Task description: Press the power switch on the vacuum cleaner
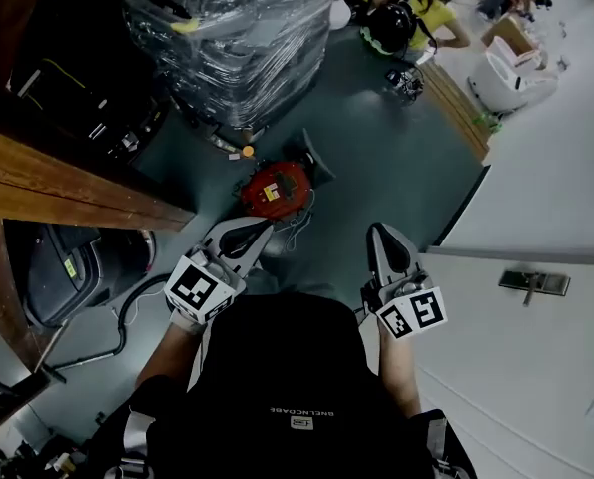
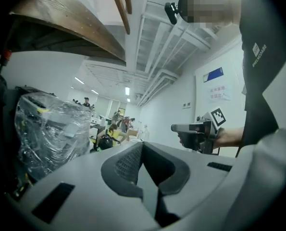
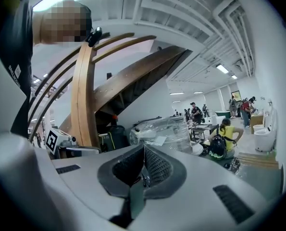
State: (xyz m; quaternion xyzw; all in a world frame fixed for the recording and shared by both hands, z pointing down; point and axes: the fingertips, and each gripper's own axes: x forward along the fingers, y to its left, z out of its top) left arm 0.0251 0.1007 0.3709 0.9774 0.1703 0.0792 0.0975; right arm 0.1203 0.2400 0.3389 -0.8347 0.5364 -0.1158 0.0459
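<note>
A small red vacuum cleaner (image 1: 277,188) with a black base sits on the dark floor ahead of me, its cord trailing to the right. My left gripper (image 1: 260,231) hangs shut just short of it, well above the floor. My right gripper (image 1: 380,232) is shut too, off to the vacuum's right. Both gripper views look level across the room and do not show the vacuum. In the left gripper view the left gripper (image 2: 142,147) has its jaws together and empty, with the right gripper (image 2: 194,130) beyond. The right gripper (image 3: 143,150) in its own view holds nothing.
A tall plastic-wrapped stack (image 1: 237,38) stands just behind the vacuum. A curved wooden stair beam (image 1: 67,183) runs along the left over a dark case (image 1: 62,267) and a hose (image 1: 127,317). A white door (image 1: 531,367) is at right. A person in yellow (image 1: 421,13) crouches far back.
</note>
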